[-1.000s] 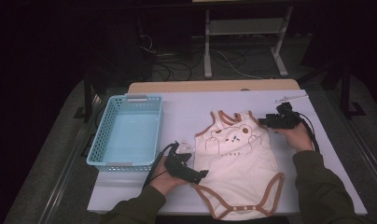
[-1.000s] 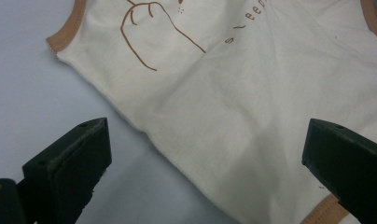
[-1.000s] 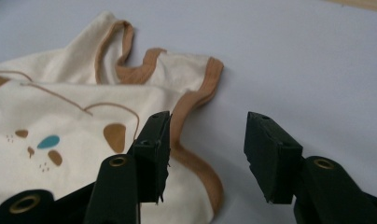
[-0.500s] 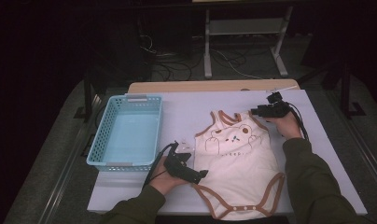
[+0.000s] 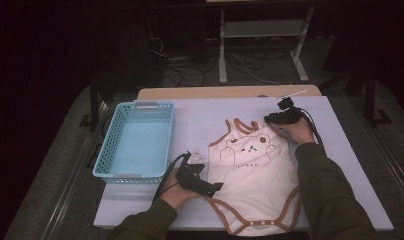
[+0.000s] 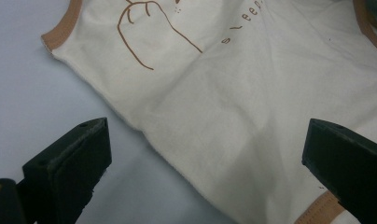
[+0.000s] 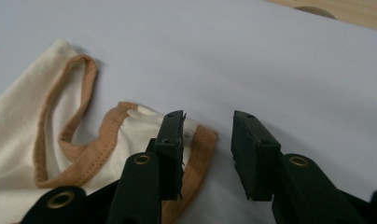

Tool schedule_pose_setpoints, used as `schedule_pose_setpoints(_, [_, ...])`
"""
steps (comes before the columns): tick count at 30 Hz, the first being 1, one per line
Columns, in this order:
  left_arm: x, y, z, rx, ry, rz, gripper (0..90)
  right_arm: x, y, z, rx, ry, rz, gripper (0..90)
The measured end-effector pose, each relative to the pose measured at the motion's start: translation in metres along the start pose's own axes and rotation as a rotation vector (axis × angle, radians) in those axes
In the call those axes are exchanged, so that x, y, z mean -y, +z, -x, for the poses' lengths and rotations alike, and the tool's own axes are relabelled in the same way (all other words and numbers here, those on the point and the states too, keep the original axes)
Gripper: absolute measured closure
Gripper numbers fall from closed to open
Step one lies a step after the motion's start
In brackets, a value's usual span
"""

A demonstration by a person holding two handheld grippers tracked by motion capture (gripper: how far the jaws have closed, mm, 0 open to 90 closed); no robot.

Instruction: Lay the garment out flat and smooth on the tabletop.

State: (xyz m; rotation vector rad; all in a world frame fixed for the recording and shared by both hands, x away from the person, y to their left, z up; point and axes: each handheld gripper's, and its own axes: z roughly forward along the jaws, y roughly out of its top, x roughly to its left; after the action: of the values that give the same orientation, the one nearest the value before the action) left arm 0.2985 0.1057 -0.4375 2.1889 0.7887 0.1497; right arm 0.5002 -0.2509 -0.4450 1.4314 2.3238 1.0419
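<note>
A cream baby bodysuit [image 5: 255, 175] with brown trim and a bear print lies flat on the white table [image 5: 350, 165], neck end away from me. My left gripper [image 5: 216, 188] rests at the bodysuit's left side edge. In the left gripper view the left gripper [image 6: 206, 125] is wide open, and the cloth [image 6: 252, 102] lies flat below and between its jaws. My right gripper [image 5: 268, 119] is at the right shoulder strap. In the right gripper view the right gripper [image 7: 208, 119] has just been closing, with the strap's brown-edged end [image 7: 203, 140] partly in the gap and the pads not pressing it.
A light blue plastic basket [image 5: 106, 150] stands at the table's left, beside the bodysuit. A wooden strip [image 5: 200, 93] runs along the far edge. Beyond it are a metal stand [image 5: 260, 45] and cables on a dark floor.
The right hand has moved left and slightly down onto the right shoulder strap, and its jaws have narrowed. The left hand and the bodysuit have not moved.
</note>
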Motion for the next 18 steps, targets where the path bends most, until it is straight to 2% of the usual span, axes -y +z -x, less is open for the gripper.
schedule_pose_setpoints(7, [0.0002,0.0009,0.0007,0.000,-0.008,0.005,0.6,0.0033,0.0052,0.0008,-0.024,0.004,-0.015,79.2])
schedule_pose_setpoints(10, [0.0001,0.0006,0.0001,0.001,0.004,-0.005,0.6,0.0028,0.0054,-0.0002,-0.025,0.007,-0.023,84.4])
schedule_pose_setpoints(15, [0.0002,0.0007,0.0000,-0.001,0.001,-0.003,0.6,0.0018,0.0049,-0.0017,-0.012,0.001,-0.019,86.5])
schedule_pose_setpoints(18, [0.0003,0.0010,-0.0002,0.000,-0.001,0.002,0.6,0.0001,0.0022,-0.0011,0.000,0.004,0.009,86.6])
